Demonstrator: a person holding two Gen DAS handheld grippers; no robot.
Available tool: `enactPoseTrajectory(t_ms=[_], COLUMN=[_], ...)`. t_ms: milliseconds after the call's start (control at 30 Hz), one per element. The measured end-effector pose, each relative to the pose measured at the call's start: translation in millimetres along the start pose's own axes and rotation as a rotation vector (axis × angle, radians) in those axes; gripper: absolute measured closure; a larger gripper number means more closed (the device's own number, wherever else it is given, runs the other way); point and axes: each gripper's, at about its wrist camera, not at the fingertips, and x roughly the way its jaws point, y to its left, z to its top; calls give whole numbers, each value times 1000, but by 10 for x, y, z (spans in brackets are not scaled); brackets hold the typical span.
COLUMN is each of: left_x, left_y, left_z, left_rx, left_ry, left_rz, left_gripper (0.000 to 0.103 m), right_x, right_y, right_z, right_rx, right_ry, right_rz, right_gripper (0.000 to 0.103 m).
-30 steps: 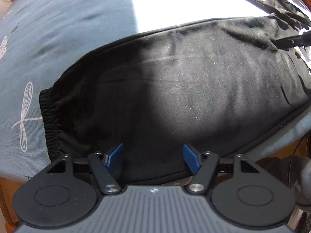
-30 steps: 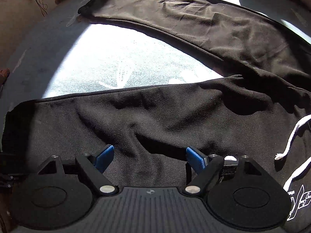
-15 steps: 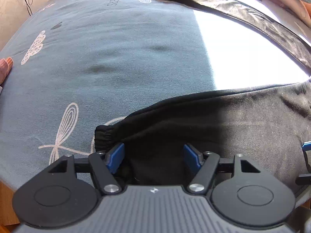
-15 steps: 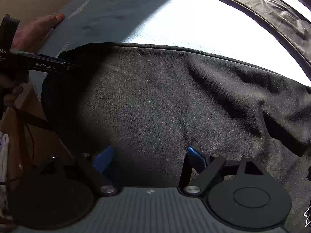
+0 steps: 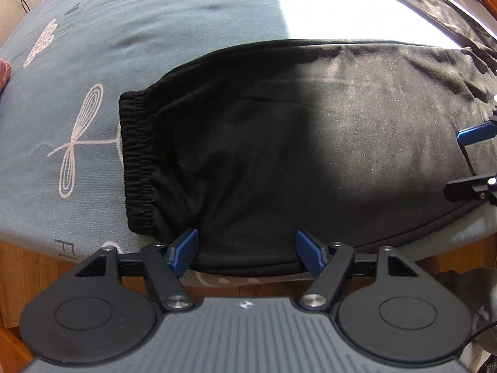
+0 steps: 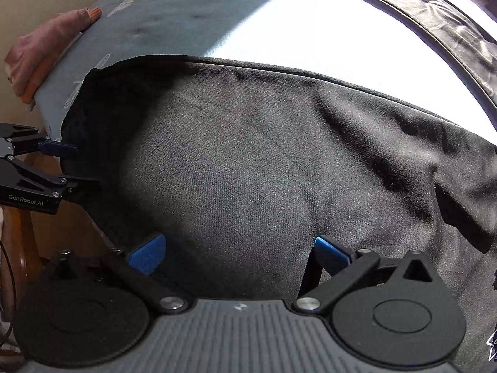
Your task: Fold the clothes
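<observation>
**A:** Start closest to the cameras. What are the two tongs doing?

**B:** In the left wrist view the left gripper (image 5: 247, 248) has its blue pads wide apart, holding nothing. The near hem edge of the black trouser leg (image 5: 279, 161) lies just between and beyond the pads, right at the near edge of the bed. The right gripper (image 6: 240, 253) in its own view is spread too, empty, with its pads low over the black cloth.

**A:** Can each one see the other?

**B:** Yes. The right one shows at the right border of the left view, one blue pad above the cloth. The left one shows at the left border of the right view, its fingers pointing at the cuffed end of the leg, parted.

**A:** And the garment itself?

**B:** Black trousers spread on a blue-grey bedsheet (image 5: 155, 25). The near leg lies flat across the bed's front edge, its elastic cuff (image 5: 136, 168) to the left in the left view, resting on the sheet beside a white dragonfly print (image 5: 77, 136). The cloth is mostly smooth, with shallow creases toward the right.

**A:** Farther back?

**B:** A bright patch of sunlight (image 6: 295, 31) falls on the sheet beyond the near leg. Past it, the other trouser leg (image 6: 435, 9) runs along the far side, wrinkled and lit. In the right view a pinkish cloth (image 6: 43, 49) lies at the far left corner of the bed. Wooden bed frame (image 5: 28, 267) shows below the sheet.
</observation>
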Motion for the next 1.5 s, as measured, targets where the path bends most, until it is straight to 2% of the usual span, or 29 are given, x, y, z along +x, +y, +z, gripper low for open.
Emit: enactPoseTrajectory(t_ms=[67, 100, 200, 267, 333, 367, 433, 500, 600, 667, 733, 800, 833, 967, 1167, 1233, 1300, 1367, 1467, 1500], left_x=[-49, -86, -243, -301, -343, -352, -362, -366, -368, -361, -336, -292, -260, -113, -93, -94, -98, -102, -108, -110], left_y=[-9, -37, -208, -402, -642, -816, -1155, -1546, -2149, -2450, -2673, -2839, -2881, -2970, -2936, -2922, -2889, -2855, -2804, -2788], left_z=[58, 102, 282, 393, 472, 506, 526, 455, 310, 208, 133, 73, 61, 47, 79, 108, 132, 155, 190, 202], left_rx=[7, 21, 90, 134, 192, 241, 343, 483, 717, 839, 916, 968, 984, 1050, 1089, 1082, 1066, 1049, 1024, 1016], left_ry=[20, 20, -35, -73, -115, -142, -181, -218, -273, -298, -299, -280, -270, -197, -170, -155, -135, -116, -87, -77], left_rz=[20, 31, 24, -13, -58, -87, -140, -186, -250, -284, -295, -300, -300, -284, -299, -309, -317, -325, -336, -340], left_gripper=[34, 39, 37, 37, 38, 38, 39, 41, 52, 56, 65, 69, 70, 69, 72, 93, 100, 100, 98, 92], right_x=[-17, -39, -182, -291, -394, -461, -591, -726, -892, -942, -961, -946, -930, -832, -699, -693, -707, -742, -783, -754], right_y=[23, 26, -35, -141, -280, -360, -535, -671, -813, -855, -887, -881, -871, -807, -762, -784, -786, -803, -823, -834], right_z=[15, 21, 7, -55, -151, -225, -417, -622, -929, -1104, -1254, -1328, -1353, -1375, -1367, -1290, -1255, -1205, -1152, -1156], right_rx=[10, 26, 28, -3, -41, -66, -129, -198, -349, -472, -591, -665, -698, -801, -934, -907, -890, -858, -817, -803], right_ry=[13, 15, -24, -46, -50, -44, -24, -7, 17, 24, 29, 28, 18, -19, -16, 8, 27, 42, 54, 65], right_rz=[57, 88, 93, 68, 46, 36, -16, -61, -124, -167, -179, -183, -181, -162, -142, -117, -98, -69, -37, -44], right_gripper=[0, 1, 3, 9, 23, 26, 39, 47, 51, 53, 60, 65, 68, 68, 69, 96, 99, 100, 100, 98])
